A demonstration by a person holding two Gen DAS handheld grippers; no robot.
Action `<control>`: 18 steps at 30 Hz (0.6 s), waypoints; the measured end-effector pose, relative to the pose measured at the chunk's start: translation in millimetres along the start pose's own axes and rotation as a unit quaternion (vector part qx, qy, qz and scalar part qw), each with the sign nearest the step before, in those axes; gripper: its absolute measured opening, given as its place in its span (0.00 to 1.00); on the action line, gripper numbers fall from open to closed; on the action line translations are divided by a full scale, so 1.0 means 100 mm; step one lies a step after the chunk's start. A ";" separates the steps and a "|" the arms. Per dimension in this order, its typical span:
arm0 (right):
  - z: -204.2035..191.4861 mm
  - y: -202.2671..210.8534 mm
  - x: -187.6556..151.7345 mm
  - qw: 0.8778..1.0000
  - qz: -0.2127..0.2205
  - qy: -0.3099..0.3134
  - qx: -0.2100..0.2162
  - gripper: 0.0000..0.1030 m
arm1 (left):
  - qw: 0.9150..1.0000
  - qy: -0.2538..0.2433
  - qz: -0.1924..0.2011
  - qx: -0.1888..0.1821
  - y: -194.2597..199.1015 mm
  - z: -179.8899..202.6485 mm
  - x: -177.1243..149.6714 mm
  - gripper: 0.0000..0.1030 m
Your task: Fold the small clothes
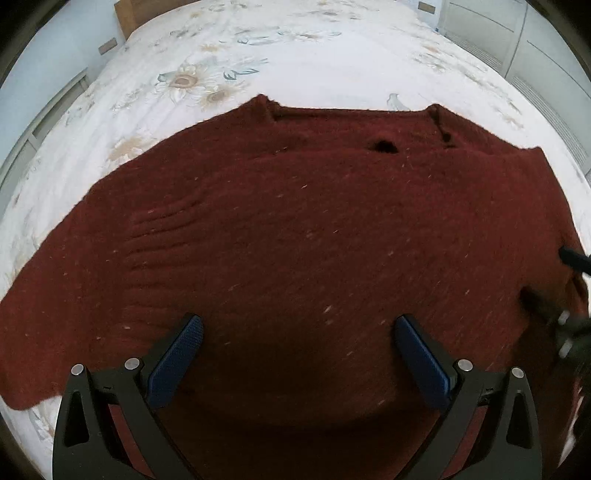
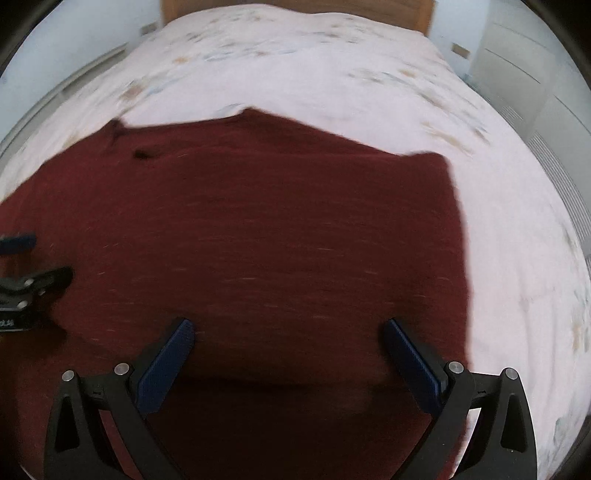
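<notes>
A dark red knit sweater (image 1: 295, 229) lies spread flat on the bed, neckline away from me; it also fills the right wrist view (image 2: 277, 240). A small dark hole (image 1: 384, 146) shows near the collar. My left gripper (image 1: 299, 332) is open, its blue-padded fingers spread just above the sweater's near part. My right gripper (image 2: 288, 336) is open too, hovering over the sweater's right half near its right edge. Each gripper shows at the side of the other's view: the right gripper (image 1: 569, 295) and the left gripper (image 2: 26, 273).
The bed has a white floral sheet (image 1: 295, 66) stretching far beyond the sweater, also in the right wrist view (image 2: 517, 240). A wooden headboard (image 2: 295, 7) stands at the far end. White cabinets (image 1: 535, 48) flank the right side.
</notes>
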State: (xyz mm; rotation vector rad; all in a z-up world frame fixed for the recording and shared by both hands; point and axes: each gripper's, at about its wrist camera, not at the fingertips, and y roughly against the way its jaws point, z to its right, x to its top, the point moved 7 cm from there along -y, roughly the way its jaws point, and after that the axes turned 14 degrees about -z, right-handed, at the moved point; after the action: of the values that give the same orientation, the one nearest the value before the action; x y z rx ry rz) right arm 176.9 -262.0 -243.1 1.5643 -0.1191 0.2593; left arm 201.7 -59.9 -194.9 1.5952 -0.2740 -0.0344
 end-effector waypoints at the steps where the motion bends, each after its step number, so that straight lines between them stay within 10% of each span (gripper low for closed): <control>1: 0.09 0.00 -0.01 1.000 0.000 -0.008 0.002 1.00 | 1.000 -0.001 -0.001 0.001 -0.01 -0.03 -0.02 0.99; 18: 0.15 0.25 -0.24 1.000 0.016 0.004 0.016 1.00 | 0.998 0.029 0.036 -0.029 0.12 -0.23 -0.13 0.99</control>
State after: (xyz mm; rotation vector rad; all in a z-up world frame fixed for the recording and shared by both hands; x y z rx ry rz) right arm 149.6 -279.3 -224.6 1.5929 -0.1335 0.2940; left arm 191.9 -35.1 -183.4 1.5251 -0.2828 0.0599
